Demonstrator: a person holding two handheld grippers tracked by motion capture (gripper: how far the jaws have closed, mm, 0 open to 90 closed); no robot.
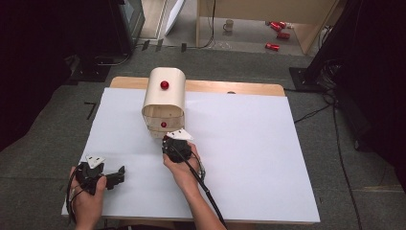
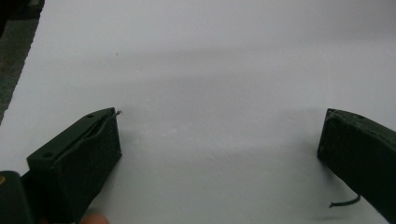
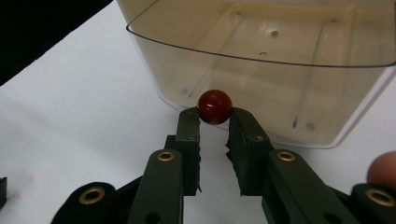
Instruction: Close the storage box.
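Two jaws of the right gripper [image 3: 215,122] pinch the drawer's red knob [image 3: 215,106] straight ahead; the drawer [image 3: 261,70] slides toward the hand. Left gripper [image 2: 219,140] rests spread apart, well aside.

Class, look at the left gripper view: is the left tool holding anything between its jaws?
No. The left tool has its jaws wide apart, with bare white table between them.
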